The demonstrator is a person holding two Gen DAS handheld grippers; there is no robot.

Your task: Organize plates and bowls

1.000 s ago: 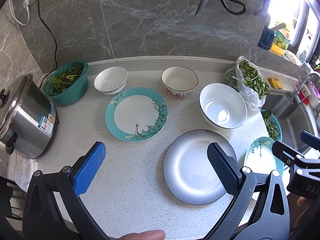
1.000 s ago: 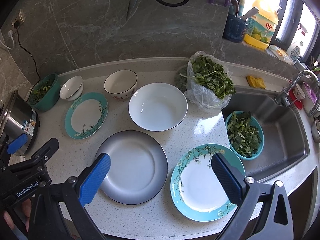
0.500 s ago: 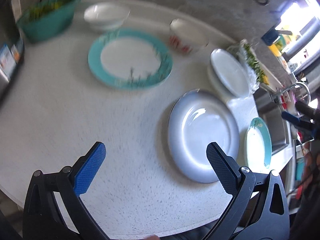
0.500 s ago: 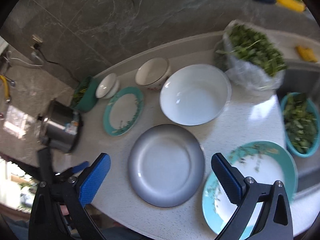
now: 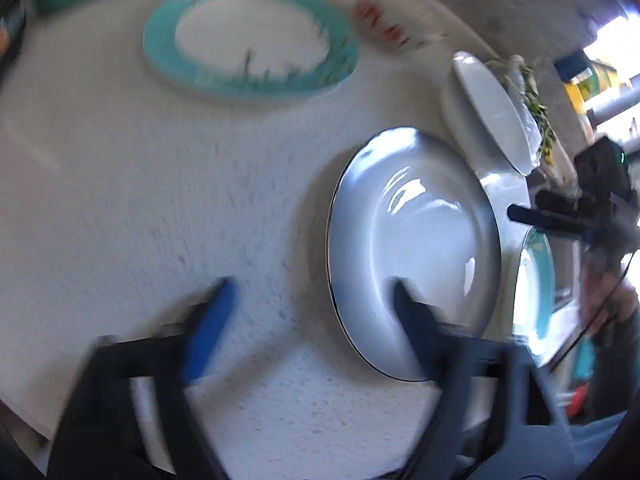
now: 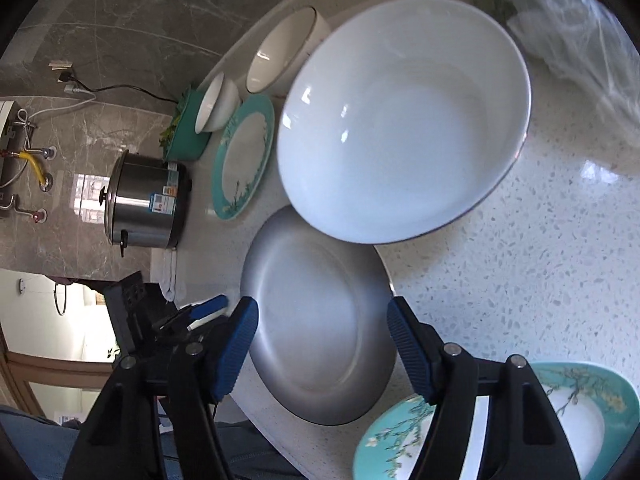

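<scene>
Both tongs are closing in on the grey plate (image 6: 316, 320) lying flat on the surface (image 5: 132, 200), between the big white bowl (image 6: 404, 120) and the near edge. The left tongs (image 5: 312, 292), half-narrowed and gripping nothing, are straddling its left rim, one finger over the dish and one over bare surface. The right tongs (image 6: 320, 320), also just narrowing and empty, are spanning the plate from the opposite side; neither looks clearly nearer.
</scene>
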